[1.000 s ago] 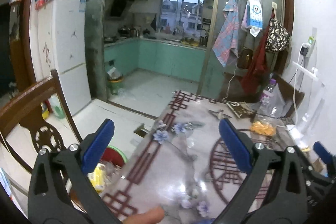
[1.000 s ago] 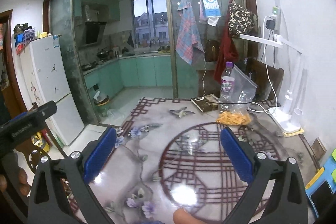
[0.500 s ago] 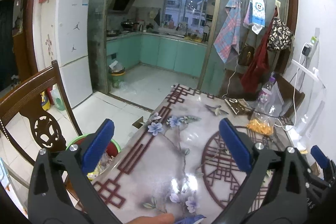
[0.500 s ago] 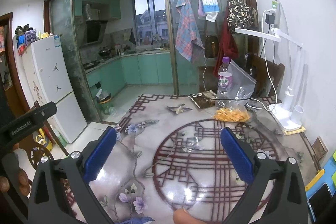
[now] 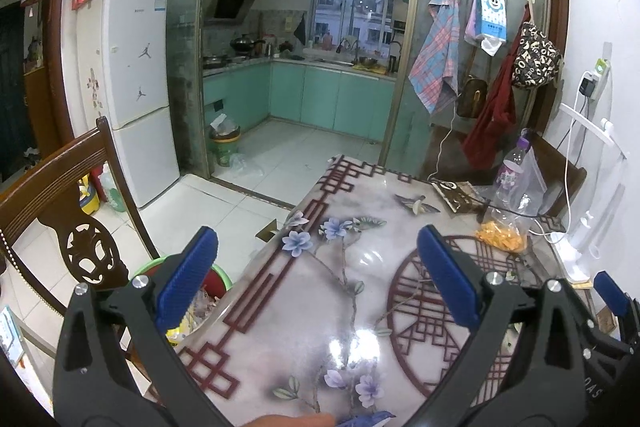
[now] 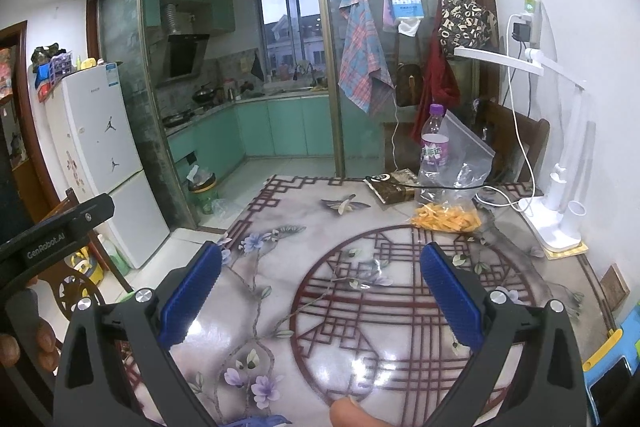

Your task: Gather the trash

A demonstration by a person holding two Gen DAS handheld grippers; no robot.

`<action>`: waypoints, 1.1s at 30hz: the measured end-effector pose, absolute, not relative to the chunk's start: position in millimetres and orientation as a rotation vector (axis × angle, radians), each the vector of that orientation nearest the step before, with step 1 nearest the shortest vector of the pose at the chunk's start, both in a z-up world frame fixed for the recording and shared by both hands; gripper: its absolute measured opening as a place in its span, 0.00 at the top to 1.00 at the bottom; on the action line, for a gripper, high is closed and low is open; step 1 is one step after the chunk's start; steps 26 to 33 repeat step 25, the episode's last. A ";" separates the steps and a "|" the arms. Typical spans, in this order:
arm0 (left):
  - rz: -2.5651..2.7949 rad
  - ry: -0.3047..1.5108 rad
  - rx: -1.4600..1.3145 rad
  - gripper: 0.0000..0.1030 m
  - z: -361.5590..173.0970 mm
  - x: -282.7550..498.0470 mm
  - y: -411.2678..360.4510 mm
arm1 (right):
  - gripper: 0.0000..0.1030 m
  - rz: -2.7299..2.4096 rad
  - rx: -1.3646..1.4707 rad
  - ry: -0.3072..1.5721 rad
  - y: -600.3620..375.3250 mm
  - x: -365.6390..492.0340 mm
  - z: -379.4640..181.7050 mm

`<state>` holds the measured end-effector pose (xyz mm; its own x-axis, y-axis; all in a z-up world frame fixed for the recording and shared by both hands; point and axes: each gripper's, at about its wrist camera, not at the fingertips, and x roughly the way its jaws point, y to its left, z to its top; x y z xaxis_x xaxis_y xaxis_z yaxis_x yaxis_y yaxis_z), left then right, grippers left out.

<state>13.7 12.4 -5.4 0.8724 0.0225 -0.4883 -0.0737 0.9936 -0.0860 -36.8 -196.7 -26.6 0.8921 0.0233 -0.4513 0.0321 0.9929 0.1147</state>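
both grippers — left gripper, right gripper — gape over table.

Left gripper: jaws spread wide, holding nothing, blue pads angled outward across the lower frame.
Right gripper: jaws spread wide, holding nothing, filling the lower frame.
Fingertip: bottom centre of the right view.
Left hand: at the lower left edge of the right view, fingers curled around its gripper's handle.
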 end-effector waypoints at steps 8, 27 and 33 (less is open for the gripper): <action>0.039 0.523 -0.084 0.05 -10.2 20.1 3.8 | 0.07 -0.014 0.130 0.486 -199.7 -29.8 -34.1; -0.056 0.769 0.016 0.05 -120.3 81.6 -38.4 | 0.07 -0.154 0.156 0.680 -256.1 5.5 -113.6; -0.056 0.769 0.016 0.05 -120.3 81.6 -38.4 | 0.07 -0.154 0.156 0.680 -256.1 5.5 -113.6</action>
